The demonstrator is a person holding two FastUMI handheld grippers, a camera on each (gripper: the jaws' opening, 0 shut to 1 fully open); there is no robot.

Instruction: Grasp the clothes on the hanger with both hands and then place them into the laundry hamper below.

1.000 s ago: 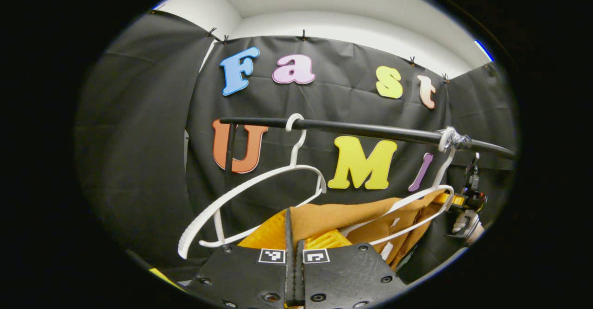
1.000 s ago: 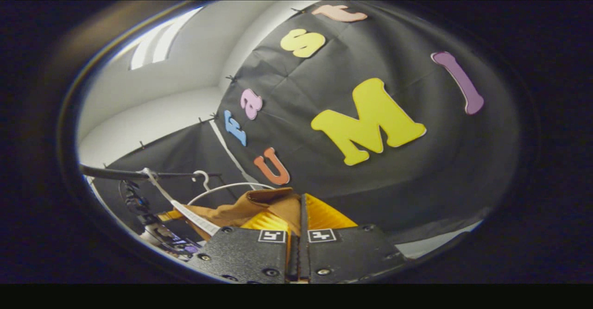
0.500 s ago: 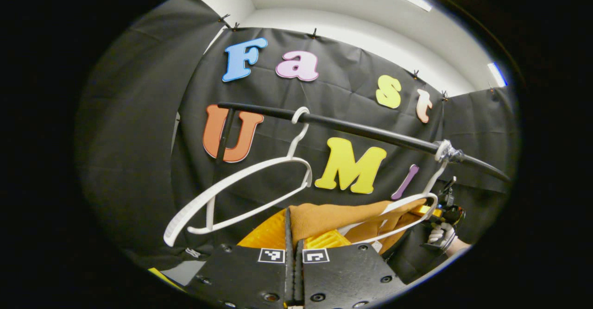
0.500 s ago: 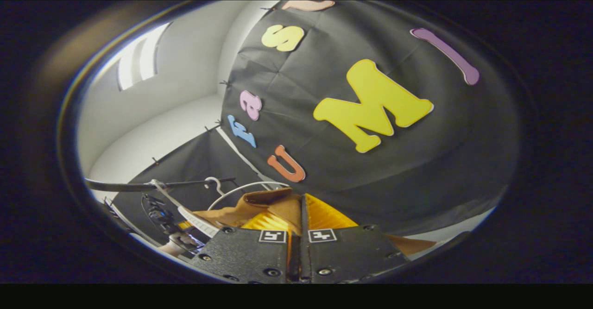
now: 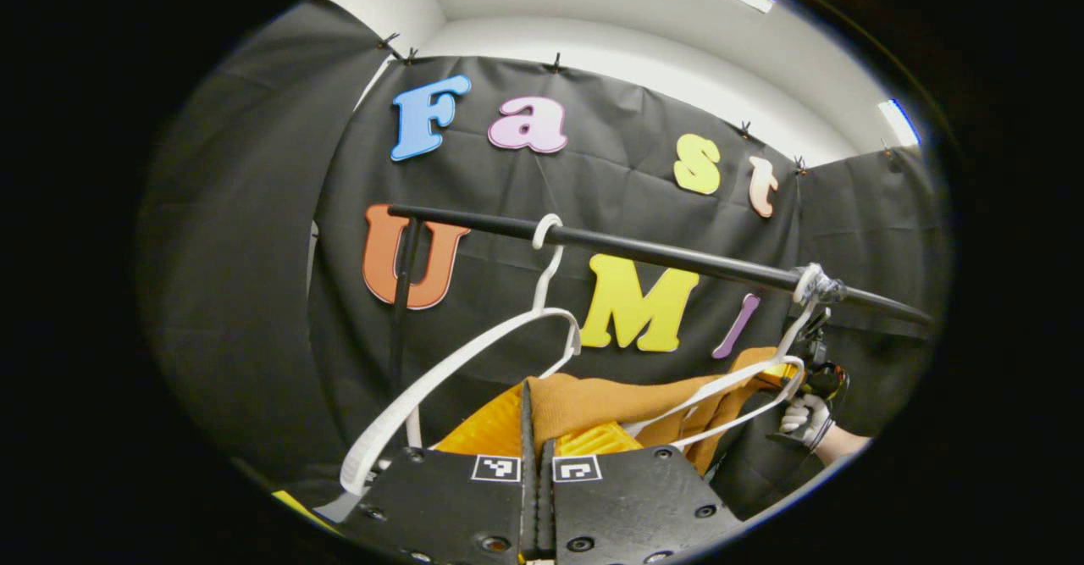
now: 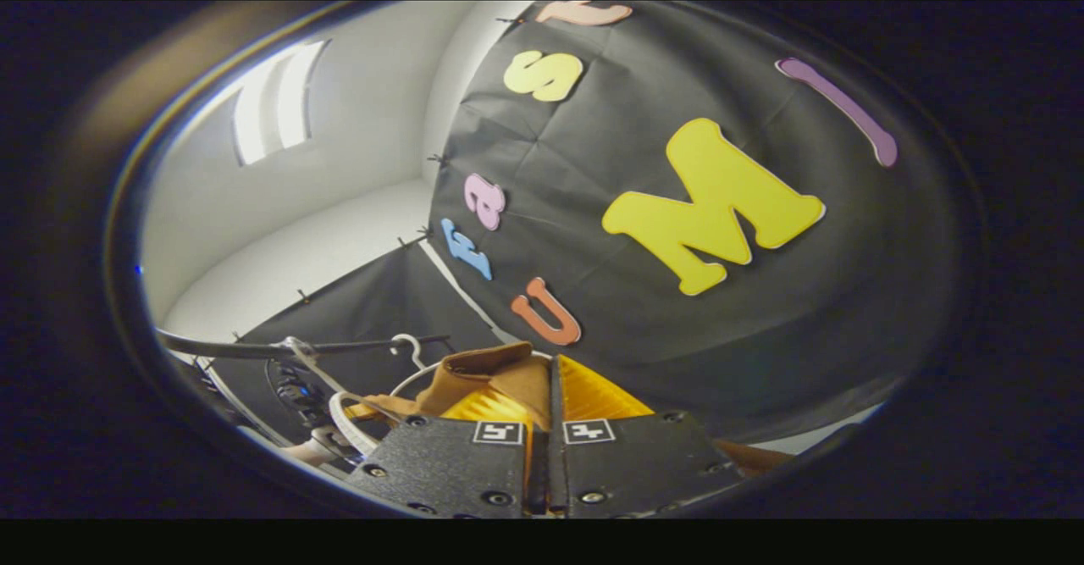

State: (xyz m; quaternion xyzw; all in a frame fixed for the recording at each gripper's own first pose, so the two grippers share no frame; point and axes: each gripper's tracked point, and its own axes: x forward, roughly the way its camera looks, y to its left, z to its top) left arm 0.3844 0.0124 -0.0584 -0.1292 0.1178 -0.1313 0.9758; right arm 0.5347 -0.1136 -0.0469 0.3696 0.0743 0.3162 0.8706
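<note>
A brown garment (image 5: 610, 400) hangs on a white hanger (image 5: 732, 383), whose hook is bound to the black rail (image 5: 660, 252) at the right. My left gripper (image 5: 527, 404) is shut, with one end of the cloth pinched between its fingers. At the garment's far end a gloved hand (image 5: 800, 417) holds the other gripper. In the right gripper view, my right gripper (image 6: 552, 374) is shut on a folded edge of the garment (image 6: 478, 370), and the garment's hanger (image 6: 347, 408) runs off to the left under the rail (image 6: 254, 346).
An empty white hanger (image 5: 474, 353) hangs tilted from the rail just left of the garment, close to my left gripper. A black upright post (image 5: 402, 294) holds the rail's left end. The black cloth wall stands close behind.
Both grippers stay shut on the garment. In the left gripper view the empty hanger has swung and its low end now dips nearer my fingers. The right gripper view has turned slightly.
</note>
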